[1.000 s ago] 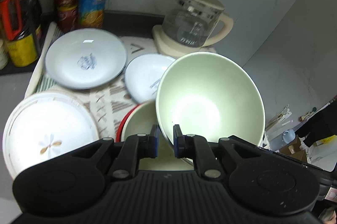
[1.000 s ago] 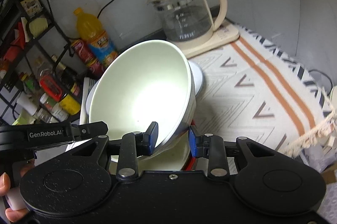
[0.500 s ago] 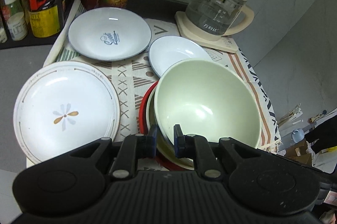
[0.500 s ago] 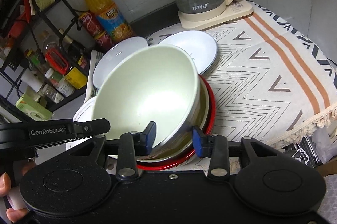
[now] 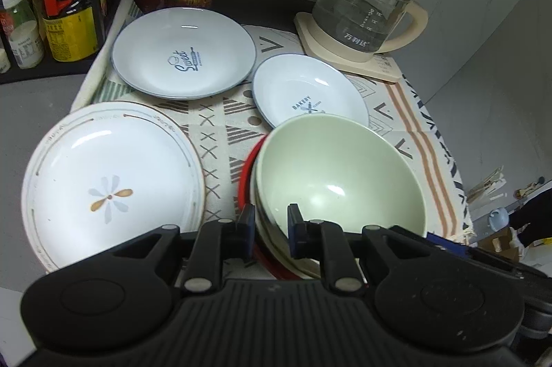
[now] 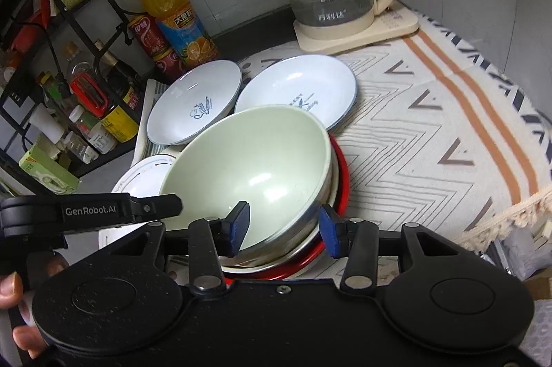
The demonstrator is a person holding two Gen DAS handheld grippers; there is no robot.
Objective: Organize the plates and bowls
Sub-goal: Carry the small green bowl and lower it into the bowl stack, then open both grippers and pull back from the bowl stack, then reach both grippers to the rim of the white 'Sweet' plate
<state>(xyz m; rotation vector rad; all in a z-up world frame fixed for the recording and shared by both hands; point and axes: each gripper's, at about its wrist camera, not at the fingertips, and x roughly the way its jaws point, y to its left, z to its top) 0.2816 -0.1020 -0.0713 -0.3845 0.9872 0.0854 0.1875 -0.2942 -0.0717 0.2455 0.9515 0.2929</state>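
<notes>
Fingers of the left gripper [image 5: 272,220] straddle the near rim of the green bowl [image 5: 339,173], one pad inside and one outside, with a visible gap on each side; these jaws are parted, not pinching. The right gripper [image 6: 283,225] stands the same way at the bowl's near right rim, its jaws spread wider and clear of the wall. So neither tool bears the bowl now; it rests nested in a cream bowl [image 6: 329,184], which in turn sits in the red bowl [image 6: 341,170] on the patterned cloth [image 6: 431,132].

Risk lies in the pull-away. The green bowl sits tilted in the stack, its left side higher, so a pad that drags on the rim as it backs out could rock it, tip it out, or shove the whole stack toward the near edge of the cloth, where the fringe [image 6: 510,211] hangs over.

To the left, the flower plate [image 5: 110,184] lies just beside the red bowl; a sideways slip could knock them together. Farther off lie the Sweet plate [image 5: 184,51] and the Bakery plate [image 5: 308,90], whose near rim the stack overlaps in the view; whether they touch, I cannot tell. Beyond them stands the glass kettle [image 5: 365,11] on its base.
</notes>
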